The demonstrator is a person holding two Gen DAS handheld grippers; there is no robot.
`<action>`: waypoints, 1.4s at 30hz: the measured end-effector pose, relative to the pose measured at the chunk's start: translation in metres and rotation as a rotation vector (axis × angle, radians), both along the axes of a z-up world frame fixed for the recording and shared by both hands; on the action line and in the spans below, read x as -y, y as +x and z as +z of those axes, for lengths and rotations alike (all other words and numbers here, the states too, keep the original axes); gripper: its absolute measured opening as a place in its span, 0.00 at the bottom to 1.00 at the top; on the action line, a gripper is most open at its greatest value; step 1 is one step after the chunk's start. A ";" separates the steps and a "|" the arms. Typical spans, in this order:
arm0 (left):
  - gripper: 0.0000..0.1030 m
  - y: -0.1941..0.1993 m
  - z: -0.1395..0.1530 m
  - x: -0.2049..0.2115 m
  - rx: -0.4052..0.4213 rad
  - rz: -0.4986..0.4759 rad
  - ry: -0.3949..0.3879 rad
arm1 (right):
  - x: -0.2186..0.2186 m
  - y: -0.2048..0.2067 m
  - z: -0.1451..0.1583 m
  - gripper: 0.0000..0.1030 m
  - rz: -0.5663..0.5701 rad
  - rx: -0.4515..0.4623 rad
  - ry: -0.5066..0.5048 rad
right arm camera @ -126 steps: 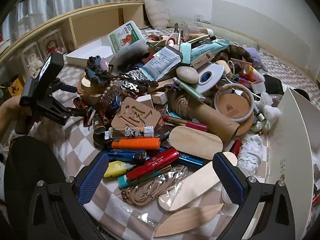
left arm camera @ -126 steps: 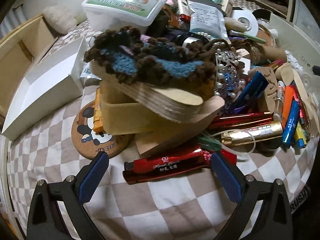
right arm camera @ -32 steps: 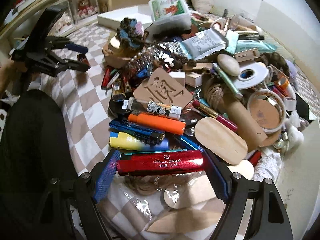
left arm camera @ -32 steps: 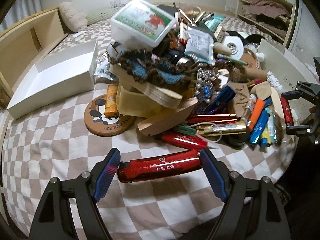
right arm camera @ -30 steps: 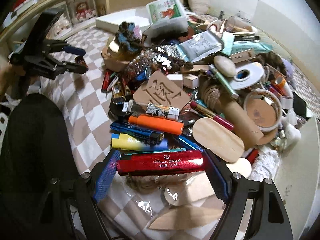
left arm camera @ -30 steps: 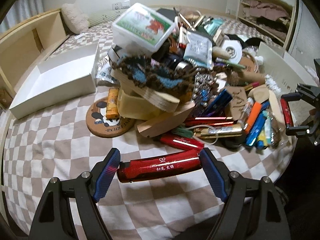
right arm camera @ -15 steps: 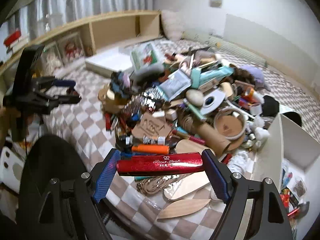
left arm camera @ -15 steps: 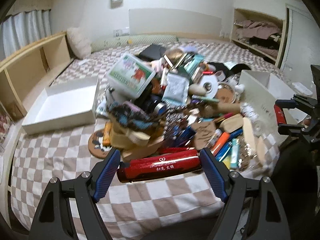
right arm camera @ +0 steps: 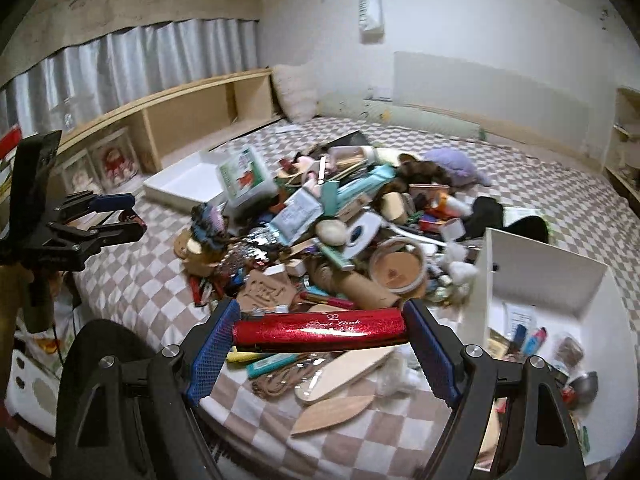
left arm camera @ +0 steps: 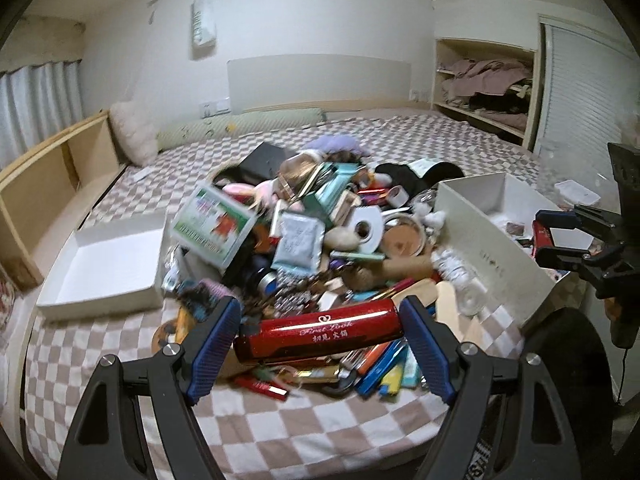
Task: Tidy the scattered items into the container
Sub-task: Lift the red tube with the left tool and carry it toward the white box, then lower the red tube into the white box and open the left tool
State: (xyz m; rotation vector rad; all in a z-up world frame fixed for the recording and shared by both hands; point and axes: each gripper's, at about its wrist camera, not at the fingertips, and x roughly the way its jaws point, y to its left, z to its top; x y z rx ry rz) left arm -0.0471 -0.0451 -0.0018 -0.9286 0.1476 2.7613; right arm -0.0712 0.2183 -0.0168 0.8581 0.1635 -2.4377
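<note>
Both grippers loaded, each clamped end-to-end on a red glitter tube.

Left gripper point(left arm camera: 320, 330): blue pads press both ends of its red tube point(left arm camera: 318, 333), lifted off the clutter pile point(left arm camera: 304, 240). Long axis runs across the frame, right end tilted slightly up. Printed text faces the camera.

Right gripper point(right arm camera: 318, 330): same grip on a second red tube point(right arm camera: 320, 330), long axis across the frame, near level.

Open room: bare checkered bedspread point(left arm camera: 100, 360) at lower left of the left view, between the grippers and the empty white shallow box point(left arm camera: 108, 268) at centre left. In the right view, a strip of bare check at centre left, beside the pile.

Edges: bed edge curves along the bottom of both views. Tall white container point(right arm camera: 532, 280) stands at the right of the right view, open top, small items already inside at lower right. Its near wall is just right of the right gripper's right finger.

Room: wooden shelf unit point(right arm camera: 192, 112) upper left, curtains above it, white headboard panel at the far wall.
</note>
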 end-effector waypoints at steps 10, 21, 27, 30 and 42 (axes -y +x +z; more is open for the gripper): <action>0.80 -0.026 0.016 -0.062 -0.031 -0.110 0.018 | -0.061 -0.002 0.013 0.81 -0.126 -0.028 -0.021; 0.80 -0.048 0.031 -0.141 -0.054 -0.242 0.025 | -0.127 -0.001 0.020 0.81 -0.259 -0.043 -0.035; 0.80 -0.054 0.034 -0.180 -0.057 -0.299 0.047 | -0.160 0.000 0.019 0.81 -0.323 -0.039 -0.042; 0.80 -0.057 0.034 -0.196 -0.053 -0.323 0.064 | -0.175 0.000 0.016 0.81 -0.351 -0.035 -0.043; 0.80 -0.062 0.028 -0.253 -0.031 -0.414 0.094 | -0.211 -0.004 -0.004 0.81 -0.420 -0.003 -0.054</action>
